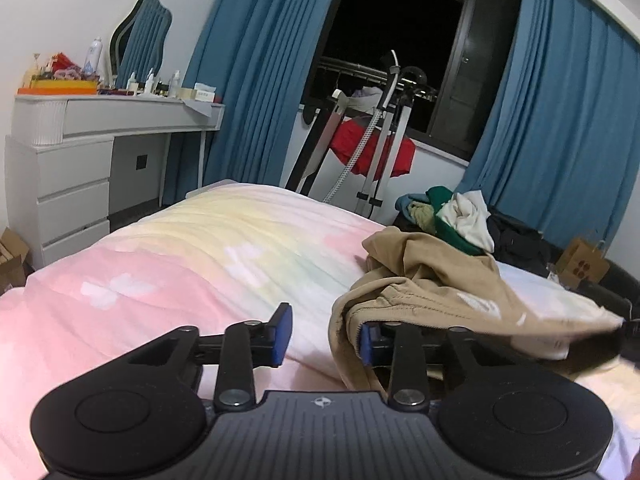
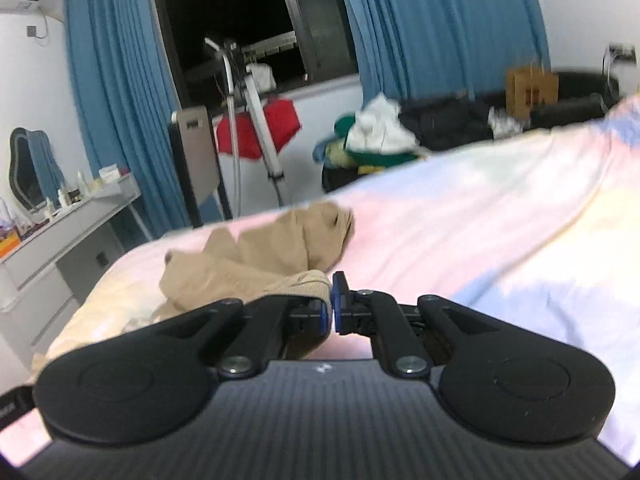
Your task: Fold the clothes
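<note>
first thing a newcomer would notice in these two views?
The crumpled tan garment on the pastel pink-and-yellow bedspread, with the right gripper shut on its ribbed edge. The left gripper is open beside it, cloth draped over one finger. Behind the bed, blue curtains frame a dark window, and a pile of clothes sits at the bed's far edge.

Left hand-held gripper point(image 1: 322, 334) jaws spread wide; right hand-held gripper point(image 2: 333, 308) jaws apparently pinched together.

Matt tan cloth garment point(image 1: 432, 280) with ribbed hem, soft pastel cloth bedspread point(image 1: 180, 264), seemingly matt black plastic hand-held gripper point(image 1: 322, 334)
</note>
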Demonstrator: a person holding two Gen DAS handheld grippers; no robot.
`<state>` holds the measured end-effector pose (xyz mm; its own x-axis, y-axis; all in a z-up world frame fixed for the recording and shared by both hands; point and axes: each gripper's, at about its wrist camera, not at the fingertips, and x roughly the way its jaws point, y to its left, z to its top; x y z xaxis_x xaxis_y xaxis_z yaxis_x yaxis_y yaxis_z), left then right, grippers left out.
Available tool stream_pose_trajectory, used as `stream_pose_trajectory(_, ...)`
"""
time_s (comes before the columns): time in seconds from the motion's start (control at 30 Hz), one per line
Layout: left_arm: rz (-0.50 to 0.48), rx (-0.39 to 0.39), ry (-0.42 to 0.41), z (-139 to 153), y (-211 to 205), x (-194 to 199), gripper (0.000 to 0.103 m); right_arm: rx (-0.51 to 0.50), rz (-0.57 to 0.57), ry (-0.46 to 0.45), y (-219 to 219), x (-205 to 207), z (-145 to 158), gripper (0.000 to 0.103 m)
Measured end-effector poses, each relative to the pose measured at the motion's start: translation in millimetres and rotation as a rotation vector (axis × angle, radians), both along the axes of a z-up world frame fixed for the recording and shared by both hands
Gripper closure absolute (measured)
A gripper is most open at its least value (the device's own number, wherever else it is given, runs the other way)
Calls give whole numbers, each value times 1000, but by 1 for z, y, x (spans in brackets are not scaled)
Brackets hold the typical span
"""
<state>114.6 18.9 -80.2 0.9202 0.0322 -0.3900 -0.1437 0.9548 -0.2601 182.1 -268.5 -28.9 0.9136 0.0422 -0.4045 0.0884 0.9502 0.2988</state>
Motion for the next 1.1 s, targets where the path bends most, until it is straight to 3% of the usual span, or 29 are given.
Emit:
stream_pose_trajectory(0.17,15,-9,-13,3,7,-1,77,40,36,65,3,-5,-13,95)
stream_pose_trajectory(0.43,20,15,-25,6,6,0,80,236,47,293,-3,8,-58,93)
stream_pose_trajectory(0.57,26,18,-19,4,8,0,80,286,69,351,-3,12,-70,93)
stream_pose_trajectory(0.67,30,23,-15,3,8,3,80,300,70,366,-3,14,-74,86)
stream_pose_trajectory(0.97,37,33,0,-2,7,7,80,342,56,312,-8,8,-75,91)
stream_pose_trajectory(1.1,23,42,-12,0,3,8,80,204,22,188,-1,-1,-53,96)
